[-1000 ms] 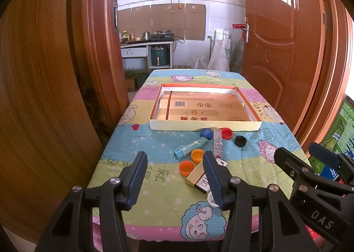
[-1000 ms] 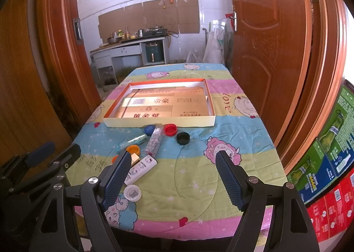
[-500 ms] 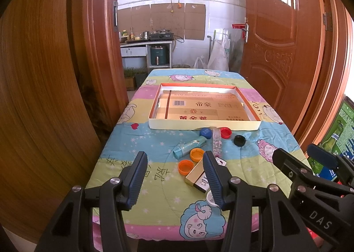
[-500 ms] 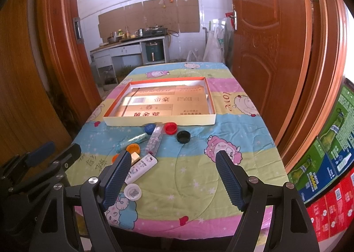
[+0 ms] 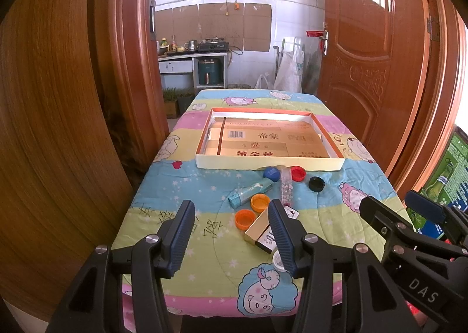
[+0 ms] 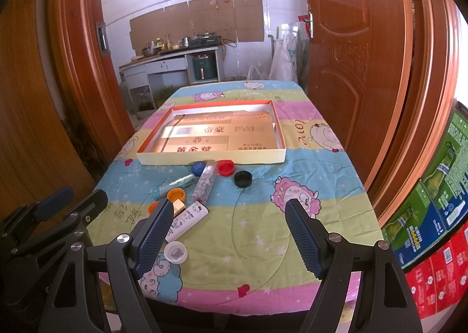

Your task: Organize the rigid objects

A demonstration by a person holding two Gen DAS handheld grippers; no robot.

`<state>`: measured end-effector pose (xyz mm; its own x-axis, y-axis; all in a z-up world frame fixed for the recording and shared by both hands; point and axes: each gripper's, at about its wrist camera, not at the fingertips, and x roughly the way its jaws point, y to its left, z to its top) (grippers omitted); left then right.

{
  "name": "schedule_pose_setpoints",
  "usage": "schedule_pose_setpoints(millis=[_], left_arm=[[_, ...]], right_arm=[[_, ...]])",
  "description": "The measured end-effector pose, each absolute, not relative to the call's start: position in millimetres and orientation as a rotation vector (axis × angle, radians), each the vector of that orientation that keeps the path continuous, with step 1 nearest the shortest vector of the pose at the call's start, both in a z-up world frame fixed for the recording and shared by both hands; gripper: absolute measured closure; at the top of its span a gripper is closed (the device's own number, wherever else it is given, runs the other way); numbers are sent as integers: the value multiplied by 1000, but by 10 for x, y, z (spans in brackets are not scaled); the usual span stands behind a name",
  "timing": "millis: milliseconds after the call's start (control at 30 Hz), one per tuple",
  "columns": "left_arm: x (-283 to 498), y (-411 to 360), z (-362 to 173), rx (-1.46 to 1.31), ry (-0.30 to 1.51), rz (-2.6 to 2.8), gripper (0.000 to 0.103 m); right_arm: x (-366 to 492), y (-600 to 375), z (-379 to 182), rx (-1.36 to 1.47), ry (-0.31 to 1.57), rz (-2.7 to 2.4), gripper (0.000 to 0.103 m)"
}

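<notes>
A shallow cardboard tray (image 5: 269, 162) (image 6: 210, 157) with an orange rim lies across the middle of the table. In front of it is a loose cluster: a blue cap (image 5: 271, 172), a red cap (image 5: 297, 172), a black cap (image 6: 243, 178), two orange caps (image 5: 259, 202), a teal tube (image 5: 251, 189), a clear patterned tube (image 6: 205, 183), a gold box (image 5: 259, 227), a white tube (image 6: 187, 220) and a white cap (image 6: 175, 253). My left gripper (image 5: 231, 227) is open and empty above the near edge. My right gripper (image 6: 229, 226) is open wider, also empty.
The table carries a cartoon-print cloth (image 6: 263, 233). Wooden doors (image 5: 374, 49) flank it on both sides. Stacked drink cartons (image 6: 433, 210) stand at the right. A kitchen counter (image 5: 193, 55) with a stove is seen through the doorway beyond.
</notes>
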<state>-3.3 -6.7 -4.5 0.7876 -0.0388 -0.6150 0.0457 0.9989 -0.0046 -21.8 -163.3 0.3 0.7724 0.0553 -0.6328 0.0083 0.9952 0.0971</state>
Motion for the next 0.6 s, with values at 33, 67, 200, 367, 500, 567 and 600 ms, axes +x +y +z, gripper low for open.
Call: schedule_pose_setpoints(millis=[33, 67, 200, 367, 500, 567, 600], left_arm=[[-35, -64, -47, 10, 663, -46, 50], [-41, -64, -46, 9, 663, -47, 50], [-48, -71, -51, 7, 664, -47, 50], [-46, -61, -68, 1, 669, -49, 50], [-48, -68, -92, 3, 674, -52, 50], [-36, -52, -98, 3, 675, -53, 50], [-35, -46, -106, 0, 675, -55, 50]], right_arm=[[-214, -1635, 8, 96, 687, 26, 23], [-221, -1632, 4, 95, 687, 26, 23], [-211, -1636, 12, 95, 687, 25, 23], [-216, -1636, -20, 94, 688, 30, 23], [-228, -1637, -40, 94, 688, 36, 23], [-228, -1638, -43, 88, 684, 32, 23], [-228, -1639, -43, 85, 682, 32, 23]])
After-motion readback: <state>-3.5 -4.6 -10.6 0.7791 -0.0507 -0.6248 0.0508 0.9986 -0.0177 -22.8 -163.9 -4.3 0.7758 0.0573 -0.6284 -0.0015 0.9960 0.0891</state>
